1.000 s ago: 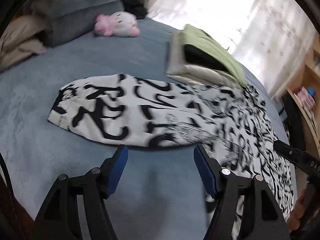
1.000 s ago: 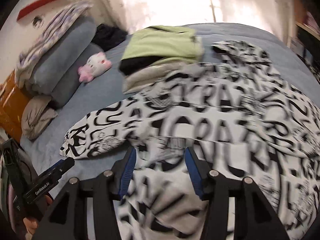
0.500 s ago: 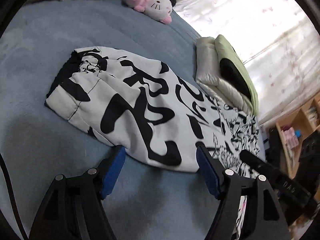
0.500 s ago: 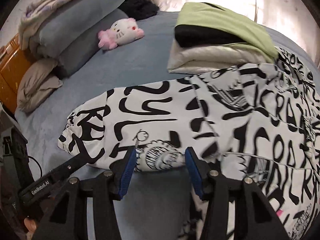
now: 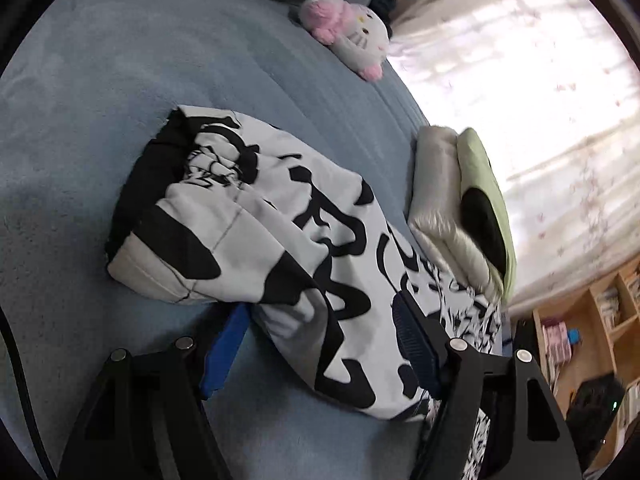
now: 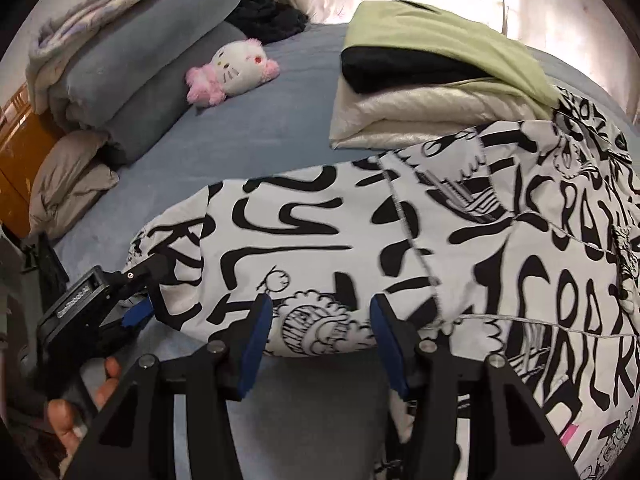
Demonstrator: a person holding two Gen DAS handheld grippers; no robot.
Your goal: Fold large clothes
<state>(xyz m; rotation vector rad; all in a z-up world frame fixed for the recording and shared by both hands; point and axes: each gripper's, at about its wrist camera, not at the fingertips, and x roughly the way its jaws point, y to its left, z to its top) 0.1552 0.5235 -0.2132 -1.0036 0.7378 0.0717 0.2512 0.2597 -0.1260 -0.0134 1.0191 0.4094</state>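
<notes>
black-white printed sleeve (image 5: 304, 264) betw. both fingers, spread; pad contact unclear; l fingertip (image 5: 224, 344) half-hidden under cloth

A pink-and-white plush cat (image 6: 234, 70) lies on the blue bed (image 6: 256, 128) at eleven o'clock. Grey rolled bedding (image 6: 140, 68) sits at ten. A stack of folded clothes (image 6: 432, 88) rests at one.

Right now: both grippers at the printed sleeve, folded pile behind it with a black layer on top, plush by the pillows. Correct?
Not quite. The top layer of the folded pile is green; the black one sits under it, as the right wrist view shows. The rest holds: both grippers at the printed sleeve, plush by the pillows.
</notes>
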